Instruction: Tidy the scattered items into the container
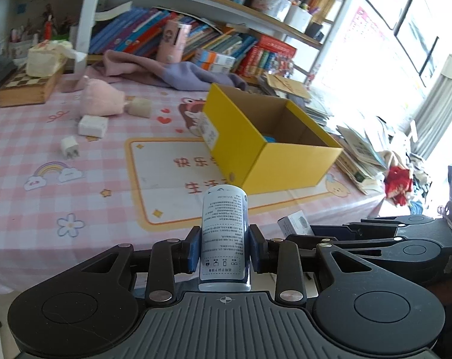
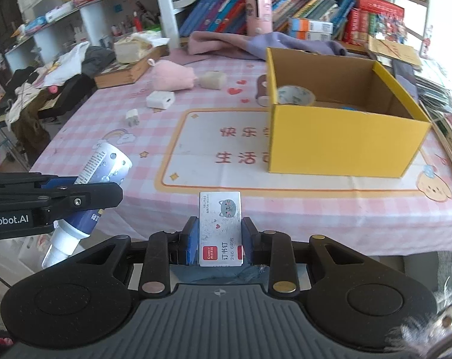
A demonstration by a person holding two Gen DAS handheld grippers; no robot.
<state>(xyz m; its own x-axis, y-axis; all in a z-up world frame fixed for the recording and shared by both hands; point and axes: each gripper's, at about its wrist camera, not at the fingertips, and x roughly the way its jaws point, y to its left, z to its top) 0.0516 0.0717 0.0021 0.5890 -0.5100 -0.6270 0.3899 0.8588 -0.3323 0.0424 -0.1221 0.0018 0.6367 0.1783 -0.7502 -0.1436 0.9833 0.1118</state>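
My left gripper (image 1: pixel 225 248) is shut on a white and blue spray bottle (image 1: pixel 225 233), held above the table's near edge; the bottle also shows in the right wrist view (image 2: pixel 103 170). My right gripper (image 2: pixel 220 239) is shut on a small white staple box (image 2: pixel 220 227), whose corner shows in the left wrist view (image 1: pixel 294 223). The open yellow cardboard box (image 2: pixel 339 146) stands on the table ahead, with a tape roll (image 2: pixel 294 94) and something blue inside. It also shows in the left wrist view (image 1: pixel 256 149). Scattered on the cloth are a white plug (image 2: pixel 132 118), a white charger block (image 2: pixel 160 99), a beige block (image 2: pixel 212 80) and a pink plush (image 2: pixel 172 76).
The table has a pink checked cloth (image 2: pixel 91 137). A wooden chessboard box (image 2: pixel 127 70) with a tissue pack sits far left. A purple garment (image 2: pixel 256 45) and a pink tube (image 2: pixel 258 15) lie before the bookshelves. Stacked books (image 1: pixel 360 149) crowd the right edge.
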